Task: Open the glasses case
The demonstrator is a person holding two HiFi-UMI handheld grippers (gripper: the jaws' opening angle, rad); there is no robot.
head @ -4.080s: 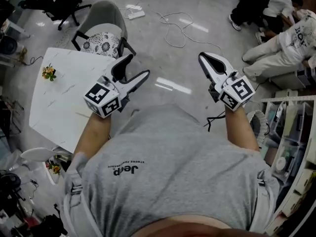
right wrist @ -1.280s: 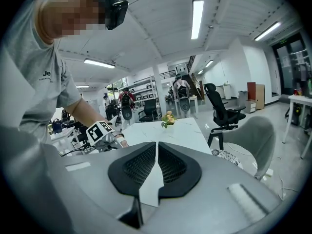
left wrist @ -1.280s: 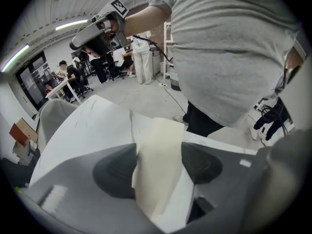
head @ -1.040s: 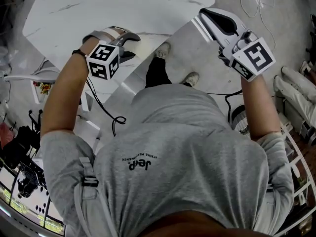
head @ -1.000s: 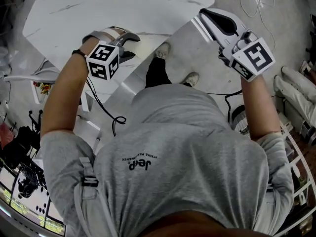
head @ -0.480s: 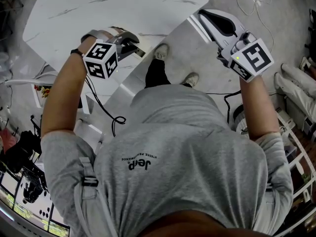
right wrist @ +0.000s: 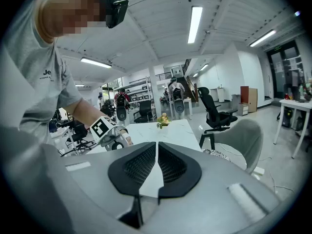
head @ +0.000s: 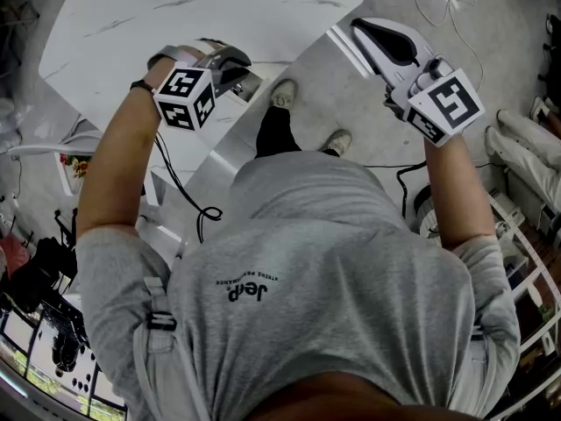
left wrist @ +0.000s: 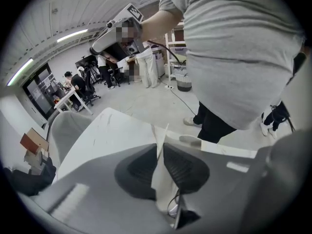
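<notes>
No glasses case shows in any view. My left gripper [head: 238,67] hovers over the near edge of the white marbled table [head: 175,16]. Its jaws have just been closing and now stand shut [left wrist: 160,143]; I see nothing between the pads, only the white tabletop [left wrist: 117,130] through a thin slit. My right gripper [head: 359,29] is held in the air off the table's right corner, pointing across the tabletop [right wrist: 170,130]. It is shut [right wrist: 156,144] and holds nothing. The left gripper [right wrist: 114,143] with its marker cube also shows in the right gripper view.
A small pot of flowers [right wrist: 163,121] stands at the table's far end. A grey chair [right wrist: 239,135] stands beyond the table. My feet [head: 285,90] and loose cables [head: 188,191] are on the floor below. Shelving [head: 535,253] stands at the right.
The left gripper's jaws have closed and it has shifted a little along the table's edge and risen slightly. The right gripper has kept still.
</notes>
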